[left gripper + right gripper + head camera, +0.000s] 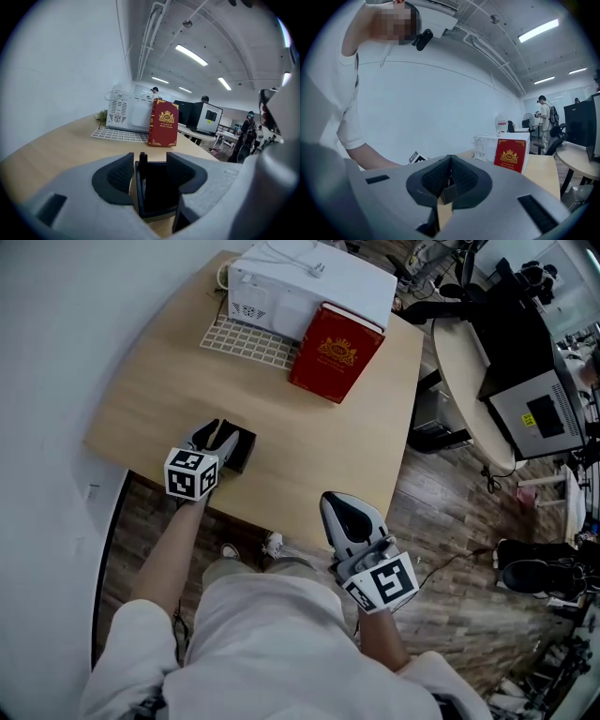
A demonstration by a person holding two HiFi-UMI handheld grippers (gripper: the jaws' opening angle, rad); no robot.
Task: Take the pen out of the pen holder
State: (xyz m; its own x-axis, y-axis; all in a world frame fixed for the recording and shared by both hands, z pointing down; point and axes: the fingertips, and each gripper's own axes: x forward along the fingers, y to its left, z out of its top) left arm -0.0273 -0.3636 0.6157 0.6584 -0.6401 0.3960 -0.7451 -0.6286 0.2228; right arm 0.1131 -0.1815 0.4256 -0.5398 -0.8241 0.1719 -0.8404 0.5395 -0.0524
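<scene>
A black square pen holder (243,454) stands near the wooden table's (309,446) front left edge. In the left gripper view the holder (159,213) lies just under and between the jaws, and a black pen (143,161) sticks up from its left side. My left gripper (217,431) (150,159) straddles the pen with its jaws partly apart. The pen stands close to the left pad, and a clear gap separates it from the right pad. My right gripper (336,502) (450,161) hovers off the table's front edge, shut with nothing in it.
A red book (336,352) (163,123) leans against a white appliance (309,282) (126,112) at the table's far end, with a white grid mat (248,341) beside them. A round table (469,381) with dark equipment stands to the right.
</scene>
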